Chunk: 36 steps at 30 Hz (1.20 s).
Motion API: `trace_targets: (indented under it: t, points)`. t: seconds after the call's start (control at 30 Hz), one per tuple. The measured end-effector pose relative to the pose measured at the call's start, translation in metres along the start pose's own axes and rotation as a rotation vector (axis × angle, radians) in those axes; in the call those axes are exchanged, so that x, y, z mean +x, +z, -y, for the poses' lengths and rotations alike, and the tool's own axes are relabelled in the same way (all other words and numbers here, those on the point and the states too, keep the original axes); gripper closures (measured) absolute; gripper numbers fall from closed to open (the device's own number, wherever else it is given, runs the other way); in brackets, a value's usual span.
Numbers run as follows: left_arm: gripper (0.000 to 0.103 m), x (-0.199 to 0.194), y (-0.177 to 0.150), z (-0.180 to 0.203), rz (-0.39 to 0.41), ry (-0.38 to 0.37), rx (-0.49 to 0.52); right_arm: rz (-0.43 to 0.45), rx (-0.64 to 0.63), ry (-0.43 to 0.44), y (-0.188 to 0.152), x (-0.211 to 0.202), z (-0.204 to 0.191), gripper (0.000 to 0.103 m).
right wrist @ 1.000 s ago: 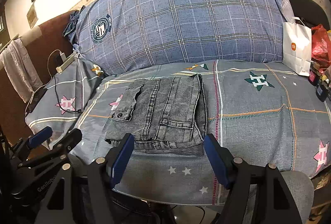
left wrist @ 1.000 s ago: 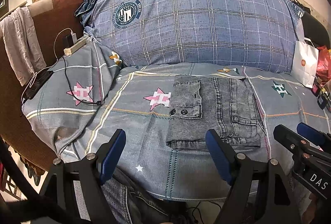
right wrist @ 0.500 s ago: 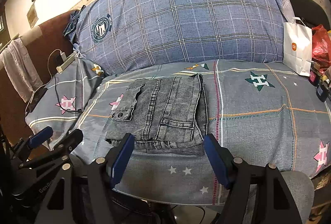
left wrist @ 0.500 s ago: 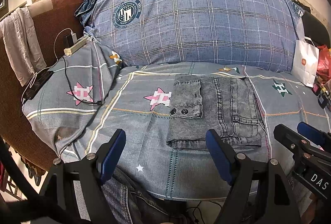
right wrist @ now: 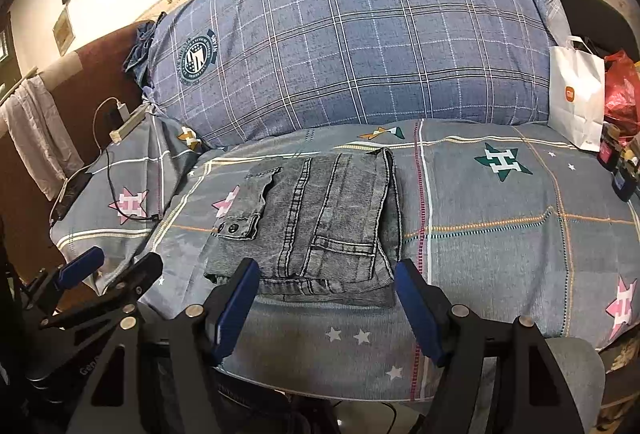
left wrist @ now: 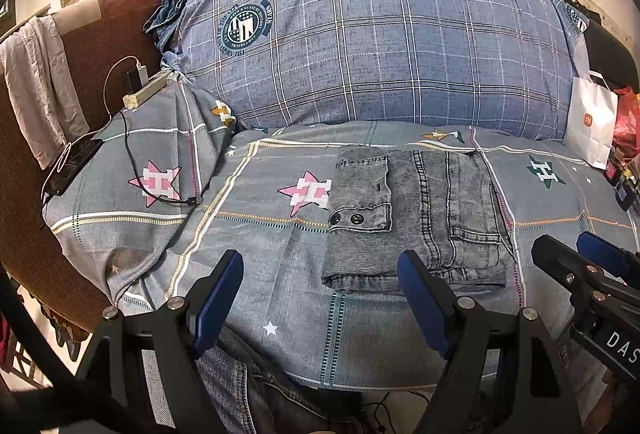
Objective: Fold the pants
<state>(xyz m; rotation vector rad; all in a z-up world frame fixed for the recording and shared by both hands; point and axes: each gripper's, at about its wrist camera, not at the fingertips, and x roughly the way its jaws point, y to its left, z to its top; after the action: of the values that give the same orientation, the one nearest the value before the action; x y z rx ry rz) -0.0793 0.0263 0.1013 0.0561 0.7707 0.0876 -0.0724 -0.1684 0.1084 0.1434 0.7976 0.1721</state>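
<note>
Folded grey washed-denim pants [left wrist: 416,218] lie at frame centre on the grey star-patterned bedsheet [left wrist: 260,234], near its front edge. Left gripper [left wrist: 320,298] and right gripper [right wrist: 326,304]: jaws wide, nothing between, off the fabric. Bed front cut off behind the grippers. Bare sheet right of the pants in the right view. Blue plaid pillow [right wrist: 352,45] behind.

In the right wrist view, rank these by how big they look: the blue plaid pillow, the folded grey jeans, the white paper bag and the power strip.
1. blue plaid pillow, by far the largest
2. folded grey jeans
3. white paper bag
4. power strip, the smallest

The jeans lie nearer the camera than the bag, which enlarges them somewhat.
</note>
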Motion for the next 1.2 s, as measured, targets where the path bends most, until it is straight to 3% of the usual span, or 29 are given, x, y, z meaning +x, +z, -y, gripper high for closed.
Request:
trace_targets:
  t: [1.2]
  points:
    - [0.023, 0.0068, -0.0037, -0.0014, -0.026, -0.013, -0.002, -0.015, -0.004, 0.004, -0.0023, 0.0039, 0.0019, 0.03]
